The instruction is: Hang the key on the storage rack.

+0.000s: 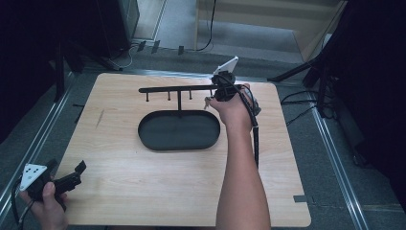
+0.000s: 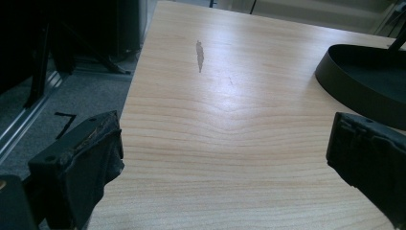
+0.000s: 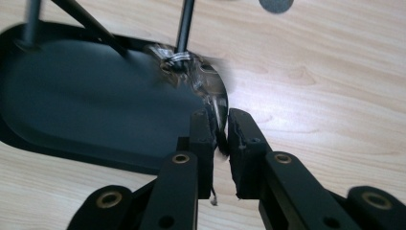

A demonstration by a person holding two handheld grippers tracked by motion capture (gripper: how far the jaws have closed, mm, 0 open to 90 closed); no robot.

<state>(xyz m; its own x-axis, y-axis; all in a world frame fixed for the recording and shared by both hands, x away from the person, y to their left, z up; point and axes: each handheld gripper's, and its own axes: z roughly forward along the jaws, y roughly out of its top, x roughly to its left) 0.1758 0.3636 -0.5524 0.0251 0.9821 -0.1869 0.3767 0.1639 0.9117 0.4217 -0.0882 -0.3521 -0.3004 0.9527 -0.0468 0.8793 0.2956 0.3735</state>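
Right forearm reaches far across the table, extended nearly straight from the near edge, hand wrapped around the right gripper at the right-hand end of the stand's crossbar. Grey three-cornered plate tilts up behind the hand; cable runs back along the wrist.

Right gripper view: jaws drawn close together, only a narrow slit between the pads, and a thin shiny thing caught in that slit, a set of keys as far as the blur allows. The metal runs up from between the jaw tips to a ring looped on a thin peg just beyond them. A small wisp hangs out below the pads. Whether the pads press hard or merely enclose the metal, cannot tell for certain; it looks pinched.

Dark oval tray lies ahead of the jaws and to their left, its rim passing just past the tips. Upright post stands from the tray's far edge.

Left hand rests low at the near left corner of the table, holding the left gripper level and aimed across the bare wood. Its jaws stand spread wide, nothing between them. The tray's rim sits beyond the right jaw.
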